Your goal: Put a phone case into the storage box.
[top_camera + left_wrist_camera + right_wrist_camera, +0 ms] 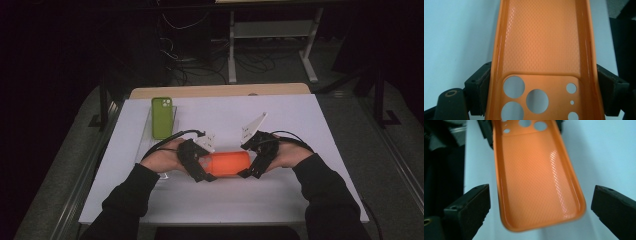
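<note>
Dark room; white surface (280, 115) lit; wooden strip (220, 90) at far edge; white desk frame (272, 37), cables (200, 60) on floor behind.

The white-topped bench (280, 120) lies bare to the right of and behind the 2 hands. At its back left, a green phone case (162, 117) on a clear plastic tray (146, 131) blocks passage. The glossy orange phone case (229, 163) spans the gap between the grippers.

The high view looks forward and down over the white tabletop (280, 200) from the person's side. Each gripper view sits very close to the orange phone case (228, 163), facing it from opposite ends; all three views share that case.
</note>
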Demonstrator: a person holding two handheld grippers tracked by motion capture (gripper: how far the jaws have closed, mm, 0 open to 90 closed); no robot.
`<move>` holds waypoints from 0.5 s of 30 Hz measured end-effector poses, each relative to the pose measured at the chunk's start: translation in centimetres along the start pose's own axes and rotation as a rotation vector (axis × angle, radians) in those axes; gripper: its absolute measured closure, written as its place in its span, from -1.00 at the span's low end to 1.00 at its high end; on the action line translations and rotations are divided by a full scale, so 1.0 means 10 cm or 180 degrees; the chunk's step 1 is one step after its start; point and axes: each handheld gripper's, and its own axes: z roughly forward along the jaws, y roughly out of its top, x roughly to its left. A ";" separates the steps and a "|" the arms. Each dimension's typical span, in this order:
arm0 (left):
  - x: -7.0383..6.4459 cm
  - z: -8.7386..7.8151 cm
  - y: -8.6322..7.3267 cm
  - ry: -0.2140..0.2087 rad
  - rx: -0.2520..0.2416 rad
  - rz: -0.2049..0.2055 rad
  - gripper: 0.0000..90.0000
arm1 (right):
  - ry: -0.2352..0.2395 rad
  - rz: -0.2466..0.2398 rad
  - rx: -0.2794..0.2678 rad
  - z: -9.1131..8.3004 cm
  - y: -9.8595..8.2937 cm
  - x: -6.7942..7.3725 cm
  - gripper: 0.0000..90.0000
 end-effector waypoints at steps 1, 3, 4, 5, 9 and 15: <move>0.00 0.00 -0.01 0.0043 0.0008 -0.0025 -0.63 | -0.0077 0.0032 -0.0026 -0.02 -0.01 -0.01 -0.97; 0.02 0.01 -0.02 0.0095 0.0016 -0.0145 -0.63 | -0.0180 0.0066 -0.0157 -0.06 -0.05 -0.07 -0.98; 0.03 0.01 -0.03 0.0149 0.0017 -0.0165 -0.63 | -0.0214 0.0114 -0.0190 -0.07 -0.07 -0.09 -0.98; 0.03 0.01 -0.03 0.0168 0.0018 -0.0200 -0.63 | -0.0252 0.0188 -0.0220 -0.09 -0.09 -0.11 -0.98; 0.04 0.01 -0.05 0.0318 0.0047 -0.0383 -0.64 | -0.0413 0.0446 -0.0393 -0.15 -0.19 -0.17 -0.99; 0.06 0.03 -0.06 0.0585 0.0083 -0.0757 -0.64 | -0.0578 0.0999 -0.0611 -0.18 -0.34 -0.15 -0.99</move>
